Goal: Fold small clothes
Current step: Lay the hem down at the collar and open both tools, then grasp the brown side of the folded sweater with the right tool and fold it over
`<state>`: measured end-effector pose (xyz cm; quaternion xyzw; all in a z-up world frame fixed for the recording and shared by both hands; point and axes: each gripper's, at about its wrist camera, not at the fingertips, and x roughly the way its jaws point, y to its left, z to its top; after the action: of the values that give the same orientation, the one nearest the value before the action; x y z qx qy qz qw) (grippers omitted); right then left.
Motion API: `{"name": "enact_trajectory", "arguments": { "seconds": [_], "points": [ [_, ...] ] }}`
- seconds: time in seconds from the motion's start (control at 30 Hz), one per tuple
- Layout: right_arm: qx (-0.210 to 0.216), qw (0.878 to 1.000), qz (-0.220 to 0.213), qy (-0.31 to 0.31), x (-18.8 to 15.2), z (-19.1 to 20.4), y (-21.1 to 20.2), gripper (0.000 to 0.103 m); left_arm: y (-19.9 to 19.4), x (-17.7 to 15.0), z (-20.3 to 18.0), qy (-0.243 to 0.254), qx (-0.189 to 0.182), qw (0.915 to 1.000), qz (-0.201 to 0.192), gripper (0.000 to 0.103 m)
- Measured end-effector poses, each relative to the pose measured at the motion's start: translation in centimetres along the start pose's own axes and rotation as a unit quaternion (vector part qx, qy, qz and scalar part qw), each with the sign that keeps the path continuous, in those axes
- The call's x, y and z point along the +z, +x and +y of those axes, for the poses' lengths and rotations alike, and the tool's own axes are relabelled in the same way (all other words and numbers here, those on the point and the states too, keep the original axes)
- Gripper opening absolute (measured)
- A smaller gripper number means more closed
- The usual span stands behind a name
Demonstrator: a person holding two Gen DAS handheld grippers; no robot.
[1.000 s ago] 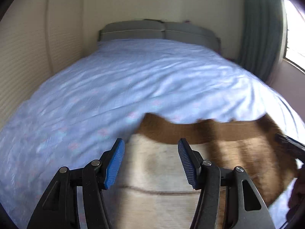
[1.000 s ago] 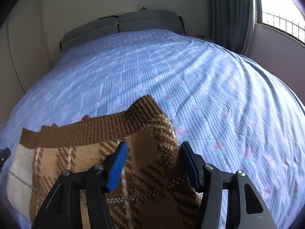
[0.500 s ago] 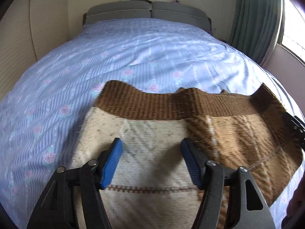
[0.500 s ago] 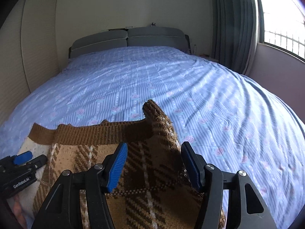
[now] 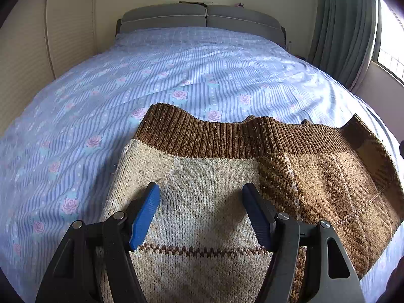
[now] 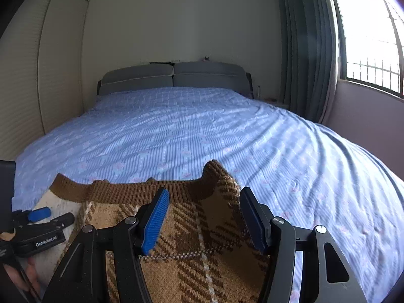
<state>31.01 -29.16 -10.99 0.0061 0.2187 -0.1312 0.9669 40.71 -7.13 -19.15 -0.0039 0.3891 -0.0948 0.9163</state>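
Down at the near end of the bed (image 5: 192,58) lies the knit sweater (image 5: 207,202), soft and floppy, best pinched at its ribbed hem (image 5: 217,139), with left gripper (image 5: 200,197) and right gripper (image 6: 203,202) jaws wide, empty.

Blue floral bed (image 5: 202,75) — knit sweater (image 5: 214,189) atop

One knitted sweater (image 5: 227,197) lies on one bed (image 5: 176,70), near its foot. Two grippers show, the left gripper (image 5: 200,194) and the right gripper (image 6: 203,202), each with two blue-padded fingers (image 5: 145,214), four in all. At the far end stands one headboard (image 6: 174,77) made of two grey cushions; on the right hang one curtain (image 6: 305,45) and one window (image 6: 371,32)
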Motion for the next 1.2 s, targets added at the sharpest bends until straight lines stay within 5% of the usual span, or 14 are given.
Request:
{"name": "enact_trajectory", "arguments": {
  "seconds": [0.03, 0.33, 0.5, 0.87, 1.2],
  "points": [
    [0.009, 1.0, 0.004, -0.005, 0.1, 0.3, 0.2, 0.07, 0.0, 0.0, 0.1, -0.003, -0.001, 1.0, 0.001, 0.068],
    [0.033, 0.987, 0.153, 0.037, -2.3, -0.4, 6.8, 0.07, 0.2, -0.2, 0.3, -0.005, -0.009, 0.9999, -0.003, 0.07],
    [0.035, 0.984, 0.167, 0.039, -2.6, -0.9, 7.8, 0.071, -0.3, -0.1, 0.4, -0.022, -0.005, 0.9997, -0.002, 0.069],
    [0.065, 0.979, 0.157, 0.116, -1.6, -3.4, 0.1, 0.071, -8.0, -2.7, 3.1, -0.069, 0.004, 0.9976, 0.009, 0.069],
    [0.051, 0.965, 0.187, 0.176, -5.9, -8.1, -6.9, 0.071, -13.9, -8.6, 4.1, -0.086, 0.017, 0.996, 0.02, 0.069]
  ]
}}
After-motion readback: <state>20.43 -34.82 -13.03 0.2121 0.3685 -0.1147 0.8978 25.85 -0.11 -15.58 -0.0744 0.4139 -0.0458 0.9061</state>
